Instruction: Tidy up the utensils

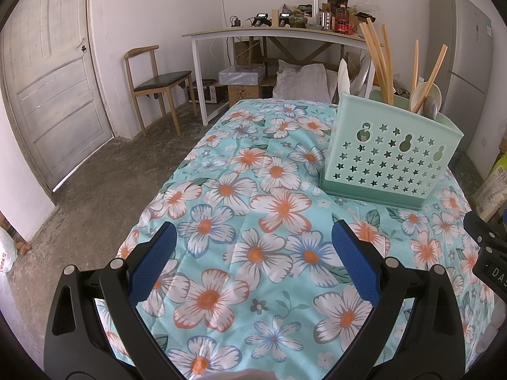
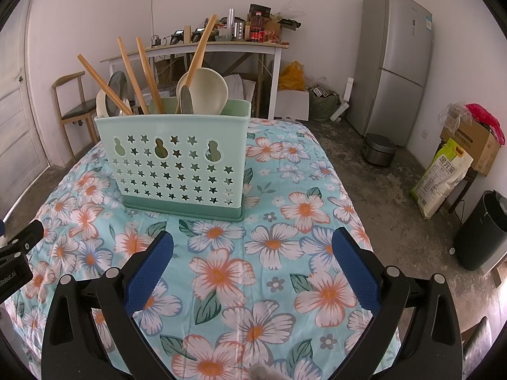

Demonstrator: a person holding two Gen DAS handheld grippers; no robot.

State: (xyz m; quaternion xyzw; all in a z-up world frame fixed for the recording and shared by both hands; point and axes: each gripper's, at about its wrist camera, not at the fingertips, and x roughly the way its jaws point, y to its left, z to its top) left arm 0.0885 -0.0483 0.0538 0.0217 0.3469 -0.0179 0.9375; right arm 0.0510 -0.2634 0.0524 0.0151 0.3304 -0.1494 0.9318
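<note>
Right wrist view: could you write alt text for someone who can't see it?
A mint-green holder with star cutouts stands on a floral cloth, holding chopsticks and spoons. The open, empty tool hovers in front. A fridge stands behind.

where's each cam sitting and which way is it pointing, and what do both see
Left wrist: rides the left claw, looking forward over the floral cloth; utensil holder ahead to the right, door and chair left; its open blue fingers show.
Right wrist: rides the right claw; holder ahead to the left, fridge right; open fingers show.
Shared: holder, cloth, cluttered desk.
</note>
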